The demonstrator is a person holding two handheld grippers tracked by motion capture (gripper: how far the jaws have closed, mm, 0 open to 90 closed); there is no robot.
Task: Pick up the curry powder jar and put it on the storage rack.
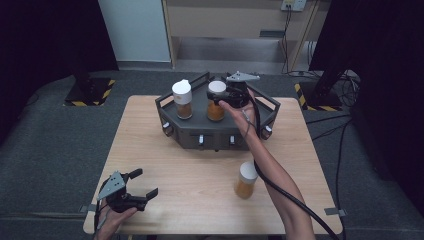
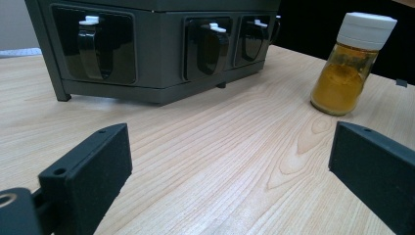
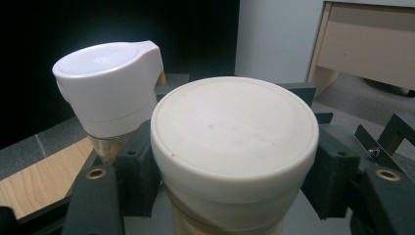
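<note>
Jar in my right gripper (image 1: 223,96): I squeeze the middle jar (image 1: 216,102) just under its white lid, so it can't slip.
Where it is: on top of the dark rack (image 1: 190,131), beside the flip-lid jar (image 1: 182,99), so it sits in its own spot.
Left gripper (image 1: 140,182): wide open, holding nothing, resting low by the table (image 1: 165,190) edge.
Last jar (image 1: 246,179): alone on the wood near my right arm, easy to grab next, I think.

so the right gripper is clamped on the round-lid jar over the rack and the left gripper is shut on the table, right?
Not quite: the left gripper is open, jaws wide apart with bare table between them, as the left gripper view shows. The right gripper is indeed clamped on the round-lid jar over the rack.
</note>
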